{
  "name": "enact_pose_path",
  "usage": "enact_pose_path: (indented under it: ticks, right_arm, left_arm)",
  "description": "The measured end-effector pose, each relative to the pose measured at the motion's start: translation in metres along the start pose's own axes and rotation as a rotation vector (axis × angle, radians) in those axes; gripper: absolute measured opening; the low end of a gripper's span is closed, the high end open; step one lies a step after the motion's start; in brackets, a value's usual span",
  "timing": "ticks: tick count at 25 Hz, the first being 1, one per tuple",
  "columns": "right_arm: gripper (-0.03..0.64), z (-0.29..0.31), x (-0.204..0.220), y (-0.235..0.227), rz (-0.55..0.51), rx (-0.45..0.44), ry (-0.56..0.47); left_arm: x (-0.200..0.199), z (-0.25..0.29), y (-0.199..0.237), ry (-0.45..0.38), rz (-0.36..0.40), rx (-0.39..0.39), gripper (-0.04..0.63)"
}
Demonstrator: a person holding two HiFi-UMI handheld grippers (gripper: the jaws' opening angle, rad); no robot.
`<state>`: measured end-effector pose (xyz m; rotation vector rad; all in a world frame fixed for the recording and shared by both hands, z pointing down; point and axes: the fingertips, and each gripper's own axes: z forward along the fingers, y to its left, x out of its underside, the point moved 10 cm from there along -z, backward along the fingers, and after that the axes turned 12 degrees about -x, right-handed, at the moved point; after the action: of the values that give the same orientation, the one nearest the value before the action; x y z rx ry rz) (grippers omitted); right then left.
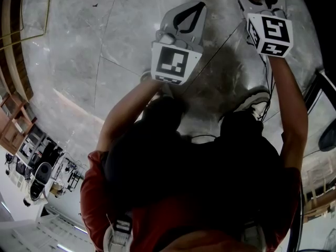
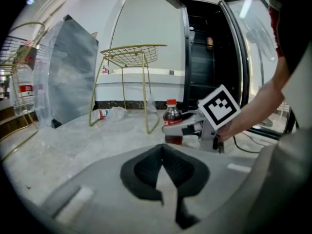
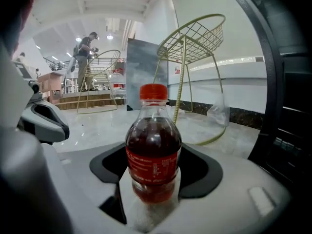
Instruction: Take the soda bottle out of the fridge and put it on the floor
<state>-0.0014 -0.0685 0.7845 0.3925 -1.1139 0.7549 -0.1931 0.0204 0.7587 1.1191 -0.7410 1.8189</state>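
Right up close, the right gripper [image 3: 152, 172] has its jaws clamped on a clear plastic soda bottle [image 3: 153, 150], red cap, dark cola, upright. It's outside the black glass-door fridge [image 2: 209, 67], down by the pale marble floor [image 2: 73, 140]; touching or not, can't tell. The left gripper [image 2: 165, 152] has its jaws closed and empty.

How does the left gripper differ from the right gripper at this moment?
The left gripper has its jaws together, while the right gripper has its jaws apart. The left gripper is empty, while the right gripper clamps the soda bottle upright. Both are grey with black inside the jaws.
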Motion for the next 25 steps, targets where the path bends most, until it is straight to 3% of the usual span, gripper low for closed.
enact_pose_path:
  ticks: [9,25]
  right_arm:
    - [0.304,0.004,0.016,-0.009,0.057,-0.018,-0.016]
    - [0.305,-0.008,0.025,0.005,0.002,0.005,-0.036]
  left_arm:
    - [0.002,0.002,0.0,0.002,-0.001,0.001,0.0]
    - [0.001,-0.002,-0.01,0.004,-0.027,0.024,0.0]
